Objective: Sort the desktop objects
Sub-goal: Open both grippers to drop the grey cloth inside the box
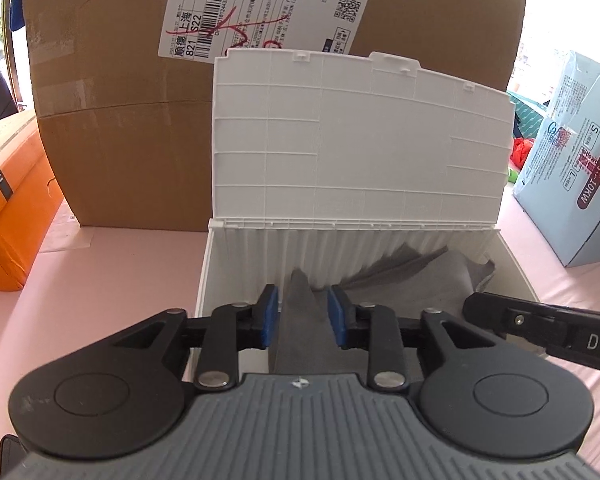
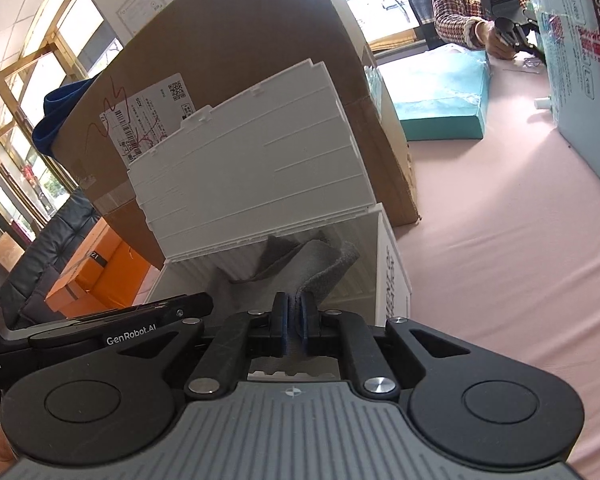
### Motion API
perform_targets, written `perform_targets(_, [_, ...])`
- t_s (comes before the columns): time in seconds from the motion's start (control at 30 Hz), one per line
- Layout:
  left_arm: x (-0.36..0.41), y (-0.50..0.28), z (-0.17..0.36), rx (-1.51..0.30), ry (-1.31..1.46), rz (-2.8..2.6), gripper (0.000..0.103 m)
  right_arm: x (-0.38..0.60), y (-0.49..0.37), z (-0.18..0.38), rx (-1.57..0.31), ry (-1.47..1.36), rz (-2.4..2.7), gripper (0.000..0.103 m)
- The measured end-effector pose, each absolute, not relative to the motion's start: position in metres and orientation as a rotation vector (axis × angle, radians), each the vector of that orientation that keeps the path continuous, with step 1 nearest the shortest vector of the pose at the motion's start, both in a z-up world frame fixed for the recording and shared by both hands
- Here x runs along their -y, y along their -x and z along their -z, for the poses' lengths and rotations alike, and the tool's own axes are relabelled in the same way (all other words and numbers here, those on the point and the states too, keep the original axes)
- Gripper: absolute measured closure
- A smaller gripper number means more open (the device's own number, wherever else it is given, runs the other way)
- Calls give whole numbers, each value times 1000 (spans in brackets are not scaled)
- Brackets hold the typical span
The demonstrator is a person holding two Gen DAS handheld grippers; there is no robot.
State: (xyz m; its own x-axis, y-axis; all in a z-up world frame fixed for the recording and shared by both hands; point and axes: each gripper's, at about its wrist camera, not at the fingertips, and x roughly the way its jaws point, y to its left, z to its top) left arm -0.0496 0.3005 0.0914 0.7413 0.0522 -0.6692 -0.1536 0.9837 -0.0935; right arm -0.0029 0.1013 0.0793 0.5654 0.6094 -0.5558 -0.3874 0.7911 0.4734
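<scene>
A white plastic storage box [image 1: 520, 264] stands open on the pink table, its ribbed lid [image 1: 356, 136] upright against a big cardboard carton. A grey cloth [image 1: 404, 276] lies partly inside the box. My left gripper [image 1: 303, 304] is open over the box's front, a fold of the cloth standing between its blue pads without being pinched. My right gripper [image 2: 295, 312] is shut on the cloth's edge [image 2: 328, 264] above the box [image 2: 392, 280]. The right gripper's arm [image 1: 540, 328] shows at the left view's right side.
The cardboard carton [image 1: 120, 112] stands right behind the box. An orange box [image 1: 8, 208] sits to the left, a light blue carton [image 1: 572, 176] to the right. A teal box [image 2: 444, 96] and a seated person [image 2: 472, 4] are across the pink table [image 2: 500, 240].
</scene>
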Motion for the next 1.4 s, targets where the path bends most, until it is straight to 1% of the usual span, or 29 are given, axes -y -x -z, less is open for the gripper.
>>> perform_targets(0.03, [-300, 50, -92, -725, 146, -113, 68, -102, 4, -79, -766, -309, -595, 95])
perform_targets(0.07, [-300, 50, -92, -723, 146, -112, 65, -103, 4, -79, -762, -304, -593, 94])
perform_targets(0.13, [-300, 50, -92, -718, 145, -112, 55, -103, 4, -78, -757, -299, -591, 94])
perform_targets(0.17, [-299, 50, -92, -716, 145, -111, 52, -103, 3, -78, -755, -303, -593, 92])
perform_targets(0.23, [-299, 50, -92, -711, 144, -110, 35, -101, 4, -79, -746, -321, -602, 79])
perform_targets(0.27, [-300, 52, -93, -704, 157, -102, 33, -99, 5, -80, -734, -334, -614, 59])
perform_targets(0.3, [-301, 53, -95, -692, 170, -101, 27, -97, 7, -82, -722, -355, -634, 37])
perform_targets(0.33, [-301, 56, -98, -670, 170, -107, 20, -95, 9, -85, -708, -364, -631, 35])
perform_targets(0.4, [-299, 62, -104, -631, 154, -118, 19, -92, 14, -90, -678, -371, -604, 21])
perform_targets(0.47, [-295, 67, -111, -597, 121, -124, 16, -91, 17, -94, -649, -366, -600, 14])
perform_targets(0.57, [-293, 68, -114, -595, 110, -155, 13, -90, 18, -96, -636, -364, -600, 13])
perform_targets(0.83, [-301, 66, -110, -643, 197, -136, 12, -87, 16, -95, -654, -384, -602, 12])
perform_targets(0.97, [-302, 70, -114, -639, 219, -134, 12, -80, 28, -98, -647, -392, -604, 9])
perform_targets(1.2, [-287, 91, -127, -596, 181, -124, 12, -67, 50, -104, -634, -408, -609, 6])
perform_targets(1.4, [-274, 120, -135, -576, 203, -82, 12, -56, 68, -109, -622, -422, -613, 4])
